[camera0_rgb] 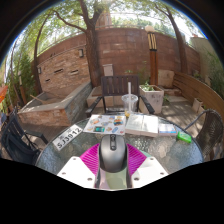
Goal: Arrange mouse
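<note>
A grey and black computer mouse point(112, 153) sits between my gripper's point(112, 160) two fingers, its scroll wheel pointing away from me. The magenta pads point(91, 158) press against both of its sides, so the gripper is shut on the mouse. It is held just above a round glass table point(60, 152). The mouse's underside is hidden.
Beyond the mouse on the table lie a white tray with small items point(105, 124), an open book or papers point(143, 124), a clear cup with a straw point(130, 103) and a green object point(185, 137). A white tag point(68, 137) lies at the left. Chairs and brick walls stand behind.
</note>
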Available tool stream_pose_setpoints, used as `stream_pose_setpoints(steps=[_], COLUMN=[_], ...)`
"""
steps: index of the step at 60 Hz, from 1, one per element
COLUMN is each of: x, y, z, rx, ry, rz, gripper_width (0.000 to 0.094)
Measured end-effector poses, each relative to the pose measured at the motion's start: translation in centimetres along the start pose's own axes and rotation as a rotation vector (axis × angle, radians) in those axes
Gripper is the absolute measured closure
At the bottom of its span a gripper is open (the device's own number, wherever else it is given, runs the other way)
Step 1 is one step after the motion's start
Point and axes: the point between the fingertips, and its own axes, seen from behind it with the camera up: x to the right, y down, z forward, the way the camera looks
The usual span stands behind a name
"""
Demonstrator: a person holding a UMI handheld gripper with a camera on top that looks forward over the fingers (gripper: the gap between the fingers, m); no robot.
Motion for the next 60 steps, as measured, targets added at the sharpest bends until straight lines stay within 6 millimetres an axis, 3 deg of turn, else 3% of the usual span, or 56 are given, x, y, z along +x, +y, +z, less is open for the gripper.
stream_pose_setpoints(steps=[3,4,8,9,13,17,21,23,34,43,53,60], x=[1.7,2.8,3.9,4.5,4.7,5.0,4.8,4.8,3.0,0.8,-0.8,-1.8], y=[3.0,5.0,8.2,9.7,12.0,11.8,10.8,10.2,6.6,5.2,6.0,7.2], z=[0.8,1.7,2.7,2.8,3.1,2.7,1.4,0.6,-7.1,-15.1,-23.7,-28.0], rx=[-0.066,-0.080,-0.141,-0.159,-0.219,-0.197,-0.179,-0.169,-0.124,-0.075,-0.043,-0.028], ry=[0.023,0.027,0.040,0.042,0.032,0.032,0.042,0.046,0.065,0.085,0.121,0.135], rz=[-0.019,-0.024,-0.015,-0.017,-0.021,-0.042,-0.057,-0.058,-0.052,-0.074,-0.099,-0.108], gripper_width=[0.0574,0.0571,0.0566,0.0543,0.0453,0.0340,0.0058,0.0096,0.0077,0.0079,0.0081,0.0078])
